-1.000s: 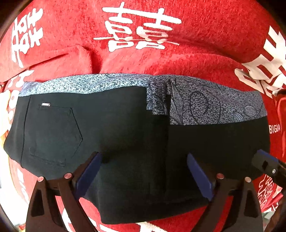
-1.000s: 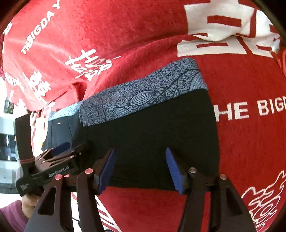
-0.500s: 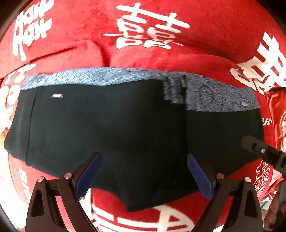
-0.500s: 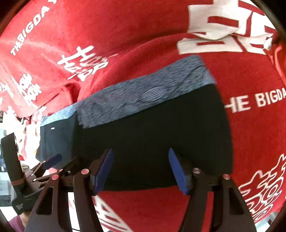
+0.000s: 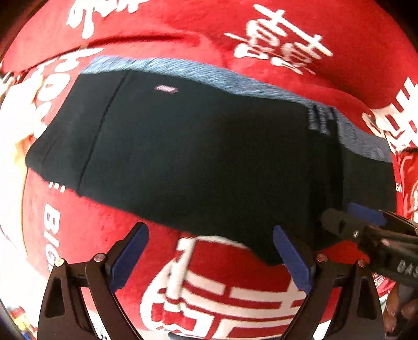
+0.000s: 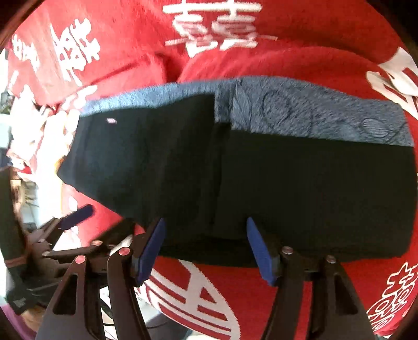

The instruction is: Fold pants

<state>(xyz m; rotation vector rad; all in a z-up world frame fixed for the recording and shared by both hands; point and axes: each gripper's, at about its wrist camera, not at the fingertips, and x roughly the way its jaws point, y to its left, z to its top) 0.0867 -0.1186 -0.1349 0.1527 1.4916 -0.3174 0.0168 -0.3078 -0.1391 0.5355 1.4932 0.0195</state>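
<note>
Your folded black pants with the blue-grey patterned waistband (image 5: 209,157) lie flat on the red plush blanket with white lettering (image 5: 300,23). Your left gripper (image 5: 209,251) and right gripper (image 6: 206,248) hover apart, empty, at the near edge, the right's jaws just widened, so nothing disturbs the fold.

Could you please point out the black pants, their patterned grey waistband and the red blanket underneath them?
black pants (image 5: 209,157), left wrist view, on the dark folded body.
patterned grey waistband (image 6: 313,115), right wrist view, on the leaf-print band.
red blanket (image 6: 300,60), right wrist view, on bare cloth above the pants.
</note>
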